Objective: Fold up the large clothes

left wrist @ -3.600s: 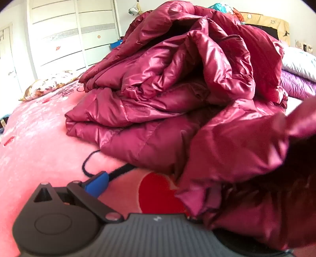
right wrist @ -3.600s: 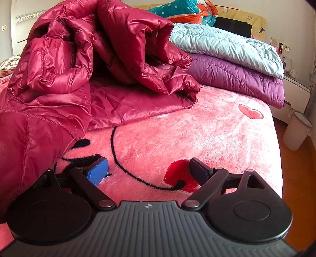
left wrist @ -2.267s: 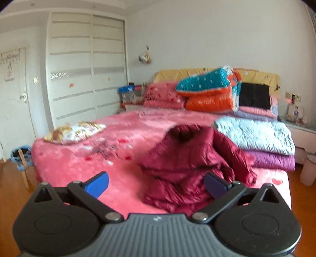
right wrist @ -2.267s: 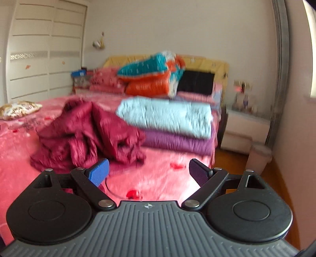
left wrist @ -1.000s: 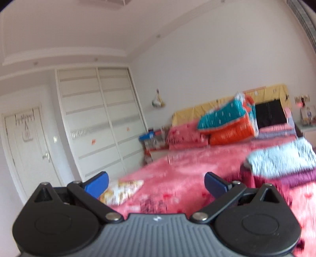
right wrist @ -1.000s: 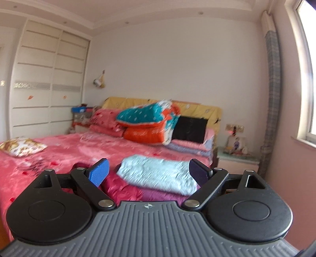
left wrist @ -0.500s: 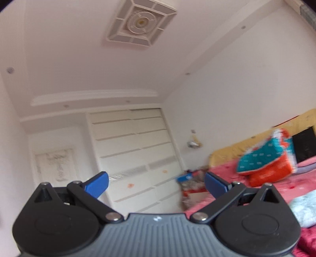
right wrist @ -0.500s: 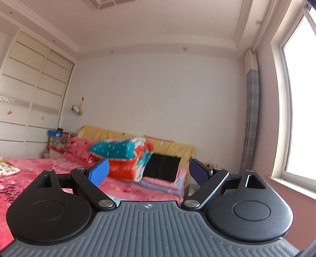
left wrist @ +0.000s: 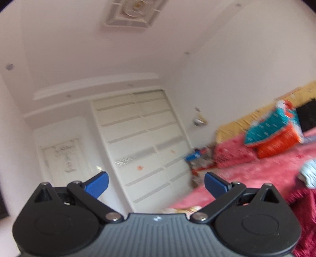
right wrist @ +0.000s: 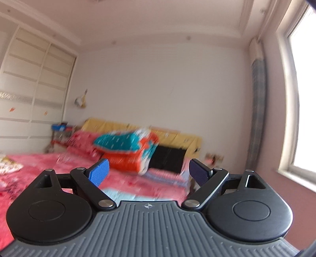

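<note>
My left gripper (left wrist: 156,182) is spread wide with nothing between its blue pads (left wrist: 97,182), and it is tilted up so that its camera takes in mostly the ceiling (left wrist: 79,39), the ceiling light fixture (left wrist: 134,13) and the white wardrobe doors (left wrist: 144,150). My right gripper (right wrist: 149,175) is likewise spread and empty, pointed more level across the room toward the far wall (right wrist: 158,83) and the window (right wrist: 304,98) on its right. Beyond the right gripper lies the bed (right wrist: 35,168) under a pink cover, with a stack of teal and orange bedding (right wrist: 126,150) against the yellow headboard (right wrist: 177,138). The garment I am meant to fold, a dark red puffer jacket (left wrist: 304,215), shows only as a blurred strip at the lower right edge of the left view, lying on the bed; in the right view I cannot make it out, the gripper body covering that part of the bed. A pale blue folded piece (left wrist: 309,176) sits just behind it. Both views are smeared by motion. I judge that no fold is in hand at this moment: neither gripper touches cloth and both are well apart from the jacket. The next move, as I read it, calls for tipping both grippers down to bring the jacket into view, then finding a hem or sleeve edge to pinch.
</note>
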